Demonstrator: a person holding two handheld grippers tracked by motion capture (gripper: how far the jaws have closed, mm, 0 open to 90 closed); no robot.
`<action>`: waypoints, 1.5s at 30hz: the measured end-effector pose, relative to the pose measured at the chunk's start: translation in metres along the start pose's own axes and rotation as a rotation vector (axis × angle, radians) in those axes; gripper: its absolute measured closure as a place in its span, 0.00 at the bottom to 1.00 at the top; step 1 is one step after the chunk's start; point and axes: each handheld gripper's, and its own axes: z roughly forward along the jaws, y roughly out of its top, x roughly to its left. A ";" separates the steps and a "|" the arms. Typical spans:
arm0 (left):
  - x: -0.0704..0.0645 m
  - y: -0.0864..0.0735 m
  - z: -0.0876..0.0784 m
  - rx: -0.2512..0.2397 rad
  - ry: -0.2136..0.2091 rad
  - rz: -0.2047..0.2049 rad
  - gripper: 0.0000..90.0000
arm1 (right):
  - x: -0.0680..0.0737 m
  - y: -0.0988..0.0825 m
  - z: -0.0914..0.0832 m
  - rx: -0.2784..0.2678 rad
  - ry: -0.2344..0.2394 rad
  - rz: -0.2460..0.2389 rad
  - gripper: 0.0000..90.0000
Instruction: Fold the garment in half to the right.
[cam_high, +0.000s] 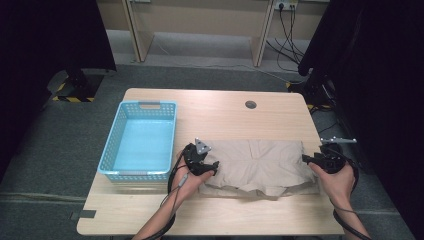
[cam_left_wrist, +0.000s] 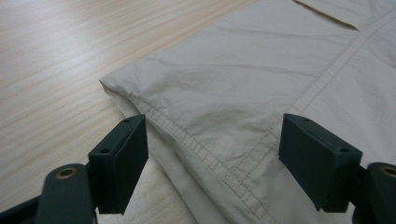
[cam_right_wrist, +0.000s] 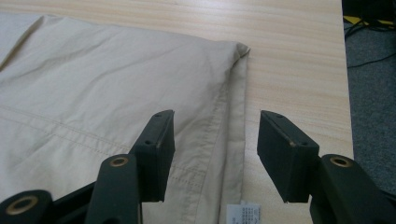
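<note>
1. Two grippers flank a folded beige garment (cam_high: 257, 166) on the wooden table (cam_high: 225, 112); we judge that we are at the approach, just ahead of pinching both ends to fold or lift it.
2. Our left gripper (cam_high: 201, 164) hovers at the garment's left end, its jaws standing wide apart with nothing pressed between them. In the left gripper view the stitched hem (cam_left_wrist: 205, 151) runs between the two pads, and the cloth's corner (cam_left_wrist: 105, 84) lies just beyond the left pad.
3. Our right gripper (cam_high: 311, 161) sits at the right end, jaws likewise parted and holding nothing. In the right gripper view the folded side edge (cam_right_wrist: 236, 121) lies between the pads, with a small white label (cam_right_wrist: 243, 213) peeking out near the bottom.
4. Next we probably need to lower both, slip one pad under the edge, and close together.
5. One blue basket (cam_high: 140, 141) waits empty, left of the garment, near the left gripper.
</note>
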 end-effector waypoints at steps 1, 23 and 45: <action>0.001 0.000 0.001 0.007 0.002 0.001 0.26 | -0.001 0.000 0.001 0.004 0.001 0.003 0.52; 0.003 -0.008 0.008 0.072 0.007 -0.077 0.31 | -0.007 -0.004 0.014 0.050 -0.007 0.016 0.52; 0.002 -0.011 0.008 0.028 -0.007 -0.092 0.72 | -0.005 -0.008 0.019 0.063 0.003 0.015 0.52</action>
